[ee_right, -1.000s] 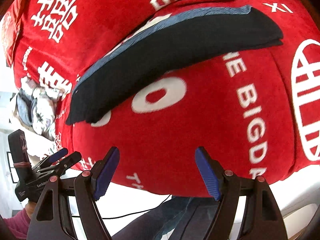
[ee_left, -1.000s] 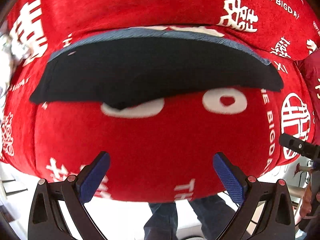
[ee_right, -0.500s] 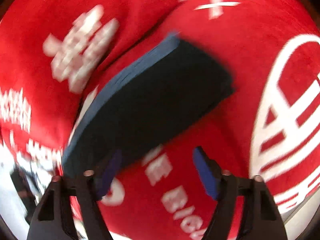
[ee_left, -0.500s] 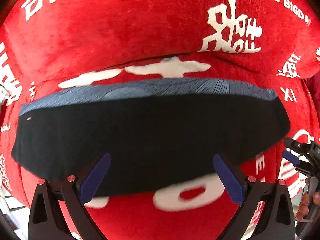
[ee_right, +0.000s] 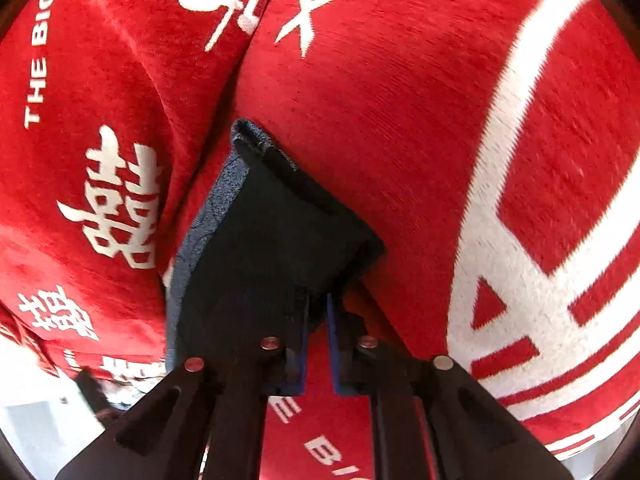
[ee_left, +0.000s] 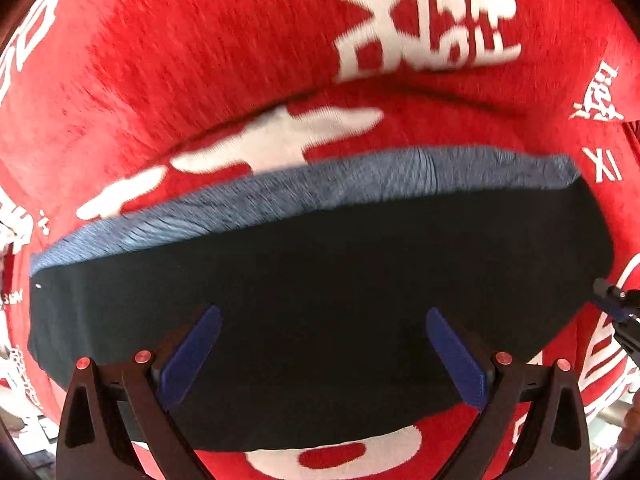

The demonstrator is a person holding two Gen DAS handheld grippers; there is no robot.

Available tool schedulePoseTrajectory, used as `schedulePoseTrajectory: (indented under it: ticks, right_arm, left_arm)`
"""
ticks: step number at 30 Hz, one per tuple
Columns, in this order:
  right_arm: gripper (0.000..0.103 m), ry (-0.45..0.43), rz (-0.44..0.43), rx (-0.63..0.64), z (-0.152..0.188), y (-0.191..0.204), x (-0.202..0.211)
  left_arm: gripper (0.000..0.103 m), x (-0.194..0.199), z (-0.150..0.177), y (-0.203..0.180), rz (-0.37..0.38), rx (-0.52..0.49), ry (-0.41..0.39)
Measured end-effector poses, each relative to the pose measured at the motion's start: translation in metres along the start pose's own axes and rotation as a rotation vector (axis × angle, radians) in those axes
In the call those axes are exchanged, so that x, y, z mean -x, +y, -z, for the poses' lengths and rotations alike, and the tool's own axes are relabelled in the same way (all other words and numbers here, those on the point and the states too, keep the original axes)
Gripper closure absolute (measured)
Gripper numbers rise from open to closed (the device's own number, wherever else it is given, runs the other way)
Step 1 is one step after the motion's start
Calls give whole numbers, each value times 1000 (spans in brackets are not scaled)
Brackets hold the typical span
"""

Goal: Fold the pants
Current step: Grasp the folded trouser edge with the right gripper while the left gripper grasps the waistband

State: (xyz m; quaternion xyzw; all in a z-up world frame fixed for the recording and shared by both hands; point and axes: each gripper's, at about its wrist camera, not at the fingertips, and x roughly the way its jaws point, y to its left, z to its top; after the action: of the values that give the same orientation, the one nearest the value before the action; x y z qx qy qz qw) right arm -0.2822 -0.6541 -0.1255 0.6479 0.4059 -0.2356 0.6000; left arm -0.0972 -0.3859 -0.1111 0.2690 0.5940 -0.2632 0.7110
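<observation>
Closing on a corner of the soft, limp pants (ee_right: 272, 240), the right hand-held gripper (ee_right: 318, 312) pinches cloth while the left hand-held gripper (ee_left: 320, 356) hangs spread above them, so edges look the best hold.

Pants (ee_left: 320, 320): very dark navy, close to black, plain, no print. Far edge is a lighter heathered blue-grey band (ee_left: 280, 204) with fine streaks.

Cover (ee_left: 180, 60) beneath: bright red plush, white printed pattern of Chinese characters, Latin capitals, a cross mark and broad white bars on the right.

Left gripper (ee_left: 320, 356): black frame, blue textured pads (ee_left: 192, 356), small red rivets.

Right gripper (ee_right: 318, 320): black frame, blue pads (ee_right: 332, 344), silver-pink rivets.
</observation>
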Motion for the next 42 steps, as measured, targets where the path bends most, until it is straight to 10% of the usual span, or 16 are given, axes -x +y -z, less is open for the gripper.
schedulePoseTrajectory:
  ticks: [2,4,19,31,33,35,42]
  right_arm:
    - [54,26,-23,34,2,0,3]
    - [45,50,-38,73,11,4,2]
    - [45,110,-79,52,19,8,-23]
    - [45,-42,-212,-69,-1,-5,-29]
    - [54,-42,-242,-104,-7,-4,-34]
    - [88,-30,-221,-97,-10,2,-36]
    - [88,-46,-244,76,-1,36,-3]
  left_arm:
    - [0,-7,3,-3,-6,-8,22]
    - [0,-12,5,-5,-9,-14,30]
    - [0,-22,6,-5,-1,-3,48]
    - [0,-29,14,-1,35,19,38]
    - [7,-28,13,1,58,22,48]
    - [35,-16,9,0,54,21,22]
    - [36,-11,-24,-23,-2,4,-90]
